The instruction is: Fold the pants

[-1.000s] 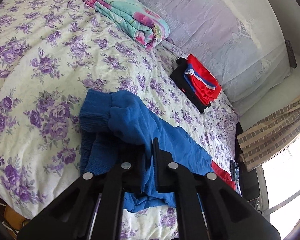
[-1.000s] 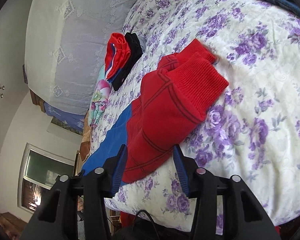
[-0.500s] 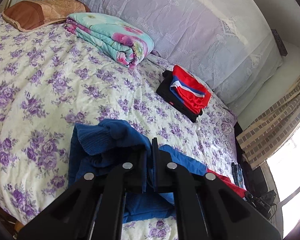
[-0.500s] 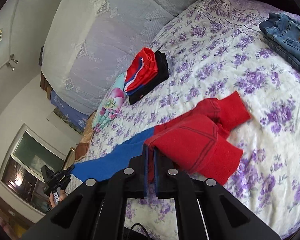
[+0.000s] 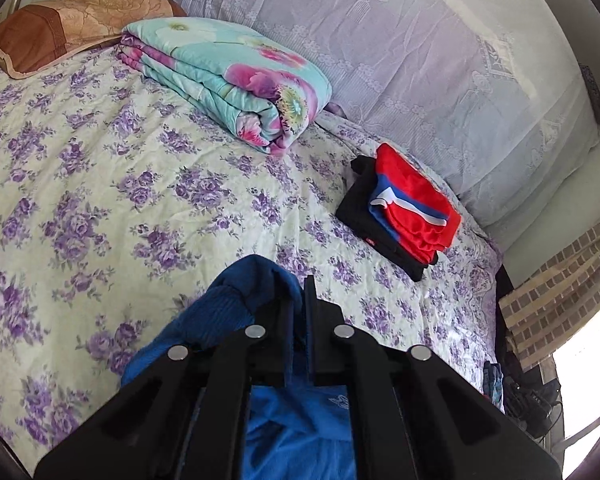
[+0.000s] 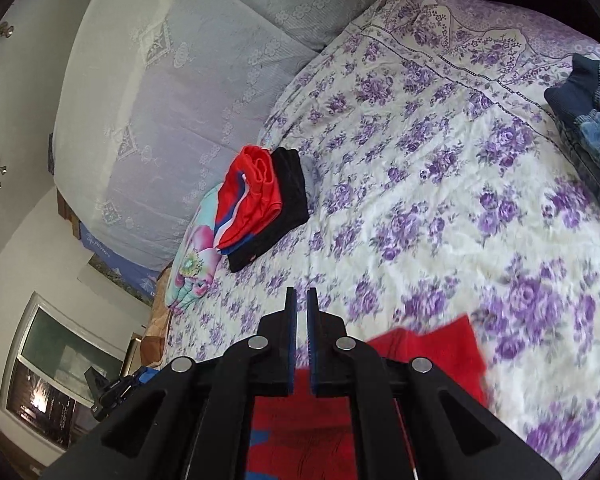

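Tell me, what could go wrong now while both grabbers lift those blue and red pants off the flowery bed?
The left gripper pinches only a bunched fold of the blue knit pant leg, so it might slip free. The right gripper has its jaws nearly shut, but the red knit part hangs below and behind them and looks blurred; whether it is really caught cannot be told, so it may drop. A swinging leg could brush the folded red, blue and black clothes stack.

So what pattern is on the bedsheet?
Purple roses on a cream bedsheet, clearest from the left wrist.
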